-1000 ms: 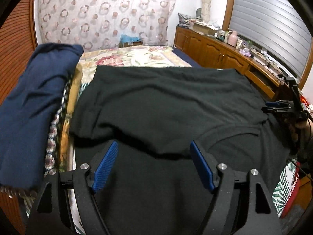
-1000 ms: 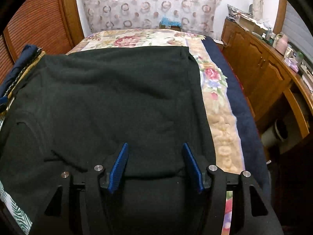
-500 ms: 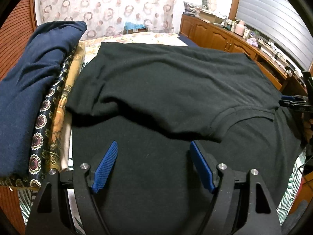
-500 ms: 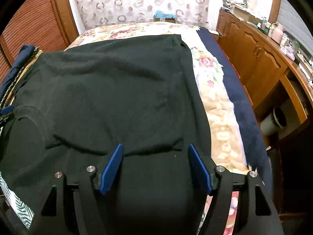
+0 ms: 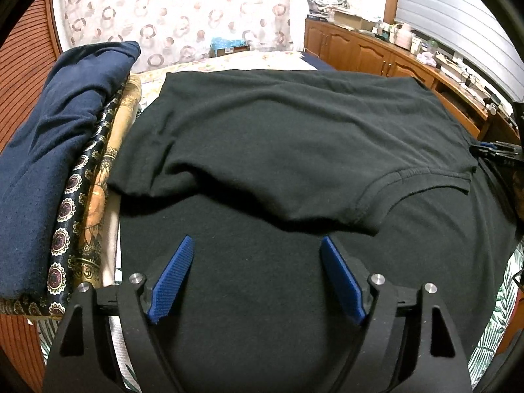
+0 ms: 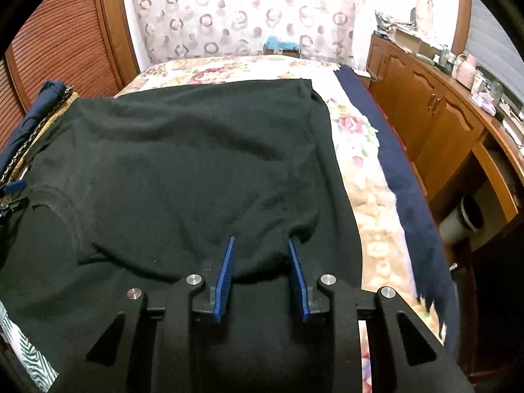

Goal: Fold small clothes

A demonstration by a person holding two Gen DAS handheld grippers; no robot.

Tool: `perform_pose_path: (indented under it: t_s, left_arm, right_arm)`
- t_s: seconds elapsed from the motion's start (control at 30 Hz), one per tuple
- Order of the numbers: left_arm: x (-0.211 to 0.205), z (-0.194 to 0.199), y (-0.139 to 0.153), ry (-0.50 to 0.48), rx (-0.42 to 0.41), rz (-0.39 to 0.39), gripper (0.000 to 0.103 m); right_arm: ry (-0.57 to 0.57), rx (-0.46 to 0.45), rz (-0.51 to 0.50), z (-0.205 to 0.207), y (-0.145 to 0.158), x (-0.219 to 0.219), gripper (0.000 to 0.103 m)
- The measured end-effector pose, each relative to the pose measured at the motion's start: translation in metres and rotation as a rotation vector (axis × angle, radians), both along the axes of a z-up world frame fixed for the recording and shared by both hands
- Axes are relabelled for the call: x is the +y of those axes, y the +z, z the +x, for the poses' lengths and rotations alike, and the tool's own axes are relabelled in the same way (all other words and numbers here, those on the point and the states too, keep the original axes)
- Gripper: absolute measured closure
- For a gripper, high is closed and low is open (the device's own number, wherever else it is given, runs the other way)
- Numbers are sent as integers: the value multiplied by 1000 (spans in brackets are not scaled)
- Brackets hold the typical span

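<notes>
A black T-shirt lies spread on the bed, its upper part folded down over the lower, collar showing to the right. My left gripper hovers over the lower layer just short of the fold's edge. Its jaws are opening, with nothing between them but the flat cloth below. In the right wrist view my right gripper is at the fold's edge on the T-shirt. Its jaws are closing with the edge bunching between the blue pads, which still stand apart.
Folded clothes are stacked at the left, a navy garment on top of patterned cloth. The floral bedspread shows to the right of the shirt. Wooden cabinets and a bin stand beyond the bed's right side.
The right jaws have narrowed sharply around the fold's edge. The left gripper has sunk and tipped down toward the shirt, its jaws slightly wider.
</notes>
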State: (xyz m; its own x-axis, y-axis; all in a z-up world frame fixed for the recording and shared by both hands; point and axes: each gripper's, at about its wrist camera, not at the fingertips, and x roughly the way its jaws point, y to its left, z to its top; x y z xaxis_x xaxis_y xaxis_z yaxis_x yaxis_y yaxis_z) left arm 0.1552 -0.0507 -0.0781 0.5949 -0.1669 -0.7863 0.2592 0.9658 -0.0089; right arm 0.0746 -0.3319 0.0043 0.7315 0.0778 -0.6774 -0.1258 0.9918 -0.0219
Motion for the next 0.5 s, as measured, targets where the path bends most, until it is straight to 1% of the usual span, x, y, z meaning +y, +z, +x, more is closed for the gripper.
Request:
perform_pose_path:
  t_s: [0.07, 0.1, 0.23, 0.33, 0.4, 0.5]
  left_arm:
    - [8, -2, 2, 7, 1, -31, 22]
    - [12, -1, 6, 21, -9, -63, 22]
    - [28, 6, 15, 91, -35, -122, 30]
    - [34, 17, 17, 131, -21, -186, 31]
    - [34, 24, 17, 148, -18, -205, 32]
    - [34, 31, 17, 174, -14, -203, 32]
  right_arm:
    - [7, -29, -10, -4, -5, 2, 70]
    - [5, -31, -11, -5, -7, 2, 70]
    - [5, -32, -12, -7, -11, 3, 70]
    - [4, -30, -14, -9, -12, 4, 70]
    - [4, -29, -12, -9, -12, 5, 70]
    - [4, -29, -13, -8, -12, 4, 70]
